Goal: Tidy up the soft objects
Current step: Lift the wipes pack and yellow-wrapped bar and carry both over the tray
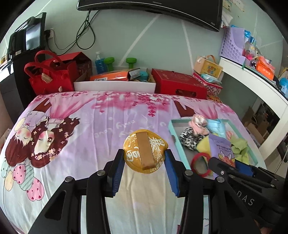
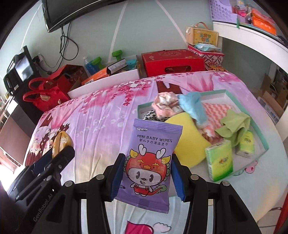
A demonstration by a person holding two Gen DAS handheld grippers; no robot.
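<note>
Behind the bed: red tote bag [image 1: 47, 75], red box [image 1: 177, 84], green dumbbells [image 1: 109, 63]. Above, a wall-mounted television [image 1: 153, 9]. Purple basket [image 1: 232, 43] on the white shelf [image 1: 252, 79] at right.

The left hand-held gripper [image 1: 144, 158] was a matte black plastic linkage of angular arms joined by round silver pivot pins, and each finger carried a ribbed blue pad [image 1: 118, 173] along its inner face. The right hand-held gripper [image 2: 146, 162] was built the same, with black arms, silver pins and blue ridged pads [image 2: 178, 177]. Pale lettering marked both black bodies: "DAS" showed on the right unit seen from the left wrist camera, and "GenRobot.AI" on the left unit seen from the right wrist camera.
</note>
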